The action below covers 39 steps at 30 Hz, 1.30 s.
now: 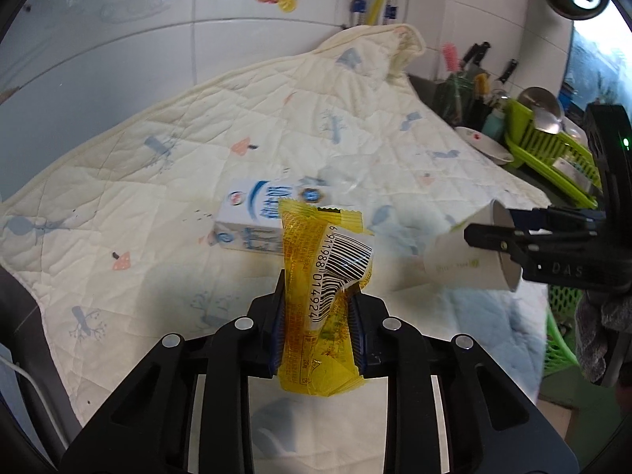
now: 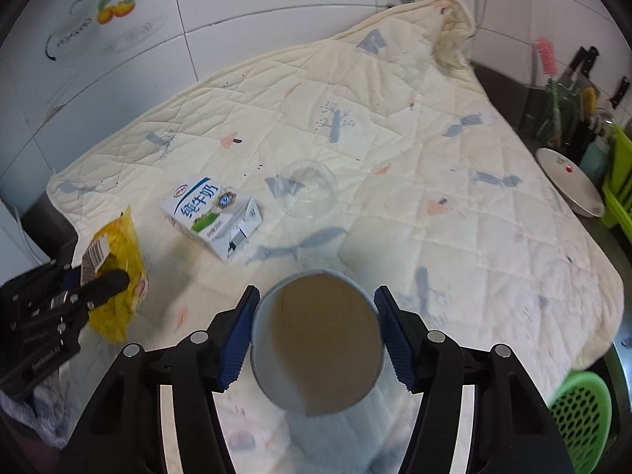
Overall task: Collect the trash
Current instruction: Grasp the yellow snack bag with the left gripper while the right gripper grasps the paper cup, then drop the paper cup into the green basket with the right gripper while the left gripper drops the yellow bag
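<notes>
A crumpled yellow snack wrapper (image 1: 316, 268) with a barcode stands between the blue pads of my left gripper (image 1: 318, 288), which is shut on it above the quilt. The same wrapper (image 2: 118, 245) and left gripper (image 2: 114, 276) show at the left of the right wrist view. My right gripper (image 2: 316, 300) is shut on a white paper cup (image 2: 316, 339), whose open mouth faces the camera. In the left wrist view the cup (image 1: 466, 260) lies sideways in the right gripper (image 1: 493, 237). A white and blue milk carton (image 2: 213, 213) lies on its side on the quilt, as does a clear plastic bowl (image 2: 308, 189).
A cream quilted cloth (image 2: 434, 158) covers the counter against a white tiled wall. To the right stand a plate (image 2: 568, 181), a green dish rack (image 1: 553, 150) and a knife holder (image 2: 561, 114). A green perforated basket (image 2: 580, 414) sits at the lower right.
</notes>
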Each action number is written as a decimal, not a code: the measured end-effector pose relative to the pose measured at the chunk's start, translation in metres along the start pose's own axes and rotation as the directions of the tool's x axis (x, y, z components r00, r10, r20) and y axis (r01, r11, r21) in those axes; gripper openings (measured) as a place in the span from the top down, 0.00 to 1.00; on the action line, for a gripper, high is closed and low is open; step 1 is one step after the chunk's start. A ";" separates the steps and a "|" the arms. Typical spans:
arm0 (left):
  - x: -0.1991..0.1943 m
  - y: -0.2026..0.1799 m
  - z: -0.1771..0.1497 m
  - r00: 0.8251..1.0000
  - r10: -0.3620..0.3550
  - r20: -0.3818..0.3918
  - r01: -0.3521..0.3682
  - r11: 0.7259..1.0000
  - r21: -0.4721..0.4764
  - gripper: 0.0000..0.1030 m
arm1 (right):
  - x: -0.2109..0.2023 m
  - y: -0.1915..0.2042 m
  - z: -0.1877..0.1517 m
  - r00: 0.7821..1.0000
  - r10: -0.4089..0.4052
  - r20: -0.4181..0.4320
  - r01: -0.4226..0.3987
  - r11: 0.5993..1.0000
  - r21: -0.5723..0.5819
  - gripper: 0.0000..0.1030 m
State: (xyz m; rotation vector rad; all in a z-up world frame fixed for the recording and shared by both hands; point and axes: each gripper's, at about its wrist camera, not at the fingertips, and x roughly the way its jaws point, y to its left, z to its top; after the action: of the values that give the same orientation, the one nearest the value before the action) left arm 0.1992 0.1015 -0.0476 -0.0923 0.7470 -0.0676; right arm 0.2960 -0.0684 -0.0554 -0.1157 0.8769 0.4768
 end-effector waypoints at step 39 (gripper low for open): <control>0.031 -0.283 -0.017 0.933 -0.316 -0.170 0.356 0.879 0.319 0.75 | -0.115 -0.285 -0.168 0.927 -0.371 -0.056 0.363 0.850 0.381 0.35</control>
State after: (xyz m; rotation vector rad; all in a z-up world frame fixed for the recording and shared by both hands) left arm 0.2023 -0.1837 -0.0505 0.1194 0.8161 -0.5410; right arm 0.2413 -0.4108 -0.1020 0.0845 0.8886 -0.0608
